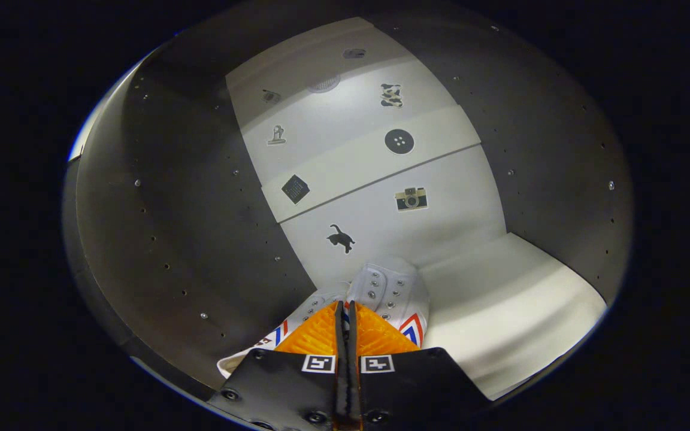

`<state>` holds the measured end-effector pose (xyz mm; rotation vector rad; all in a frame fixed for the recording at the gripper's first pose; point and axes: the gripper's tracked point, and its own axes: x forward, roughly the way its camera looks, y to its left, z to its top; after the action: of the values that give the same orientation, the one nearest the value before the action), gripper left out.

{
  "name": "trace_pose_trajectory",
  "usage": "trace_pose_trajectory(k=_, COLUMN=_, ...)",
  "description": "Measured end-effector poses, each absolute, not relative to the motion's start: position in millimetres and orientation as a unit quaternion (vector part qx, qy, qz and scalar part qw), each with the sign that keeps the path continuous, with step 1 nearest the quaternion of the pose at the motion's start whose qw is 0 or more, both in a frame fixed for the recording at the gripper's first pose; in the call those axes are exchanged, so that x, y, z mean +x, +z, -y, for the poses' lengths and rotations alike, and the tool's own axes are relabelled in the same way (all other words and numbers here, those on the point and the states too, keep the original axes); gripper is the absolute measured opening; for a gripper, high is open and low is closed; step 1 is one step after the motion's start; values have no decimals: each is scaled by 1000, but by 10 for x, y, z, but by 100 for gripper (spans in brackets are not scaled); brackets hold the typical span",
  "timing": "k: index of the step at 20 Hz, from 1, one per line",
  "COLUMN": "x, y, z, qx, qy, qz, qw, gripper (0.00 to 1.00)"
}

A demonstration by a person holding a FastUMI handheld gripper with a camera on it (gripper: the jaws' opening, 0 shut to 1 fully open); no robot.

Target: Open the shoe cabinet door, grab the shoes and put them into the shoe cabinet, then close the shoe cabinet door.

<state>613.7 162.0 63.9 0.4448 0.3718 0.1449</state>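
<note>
The tool (345, 311), nearly closed, pinched a white shoe (390, 290) inside the cabinet (171, 227), over its pale shelf (501, 305). Released while tilted, the shoe risked tipping and blocking the door.

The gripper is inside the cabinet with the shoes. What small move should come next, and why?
Probably lower a little and open the jaws. The gripper looks shut on the white shoes, its jaws nearly together on a thin part of them. The shoes are already inside the cabinet, near its back wall and over the white shelf. Whether they touch the shelf I cannot tell.
</note>
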Motion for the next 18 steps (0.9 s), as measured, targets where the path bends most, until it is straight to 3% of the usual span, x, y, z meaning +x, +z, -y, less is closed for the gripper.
trace_pose_trajectory(k=3, x=6105, y=660, z=-1599, qx=208, qy=57, qz=-184, qw=959, gripper=4)
trace_pose_trajectory(k=5, x=6030, y=754, z=-1650, qx=201, qy=64, qz=-176, qw=962, gripper=11)
trace_pose_trajectory(k=10, x=5648, y=1093, z=-1706, qx=153, qy=74, qz=-156, qw=973, gripper=88)
trace_pose_trajectory(k=12, x=5402, y=1313, z=-1761, qx=128, qy=83, qz=-135, qw=979, gripper=97)
trace_pose_trajectory(k=18, x=4504, y=1826, z=-1909, qx=80, qy=114, qz=-108, qw=984, gripper=98)
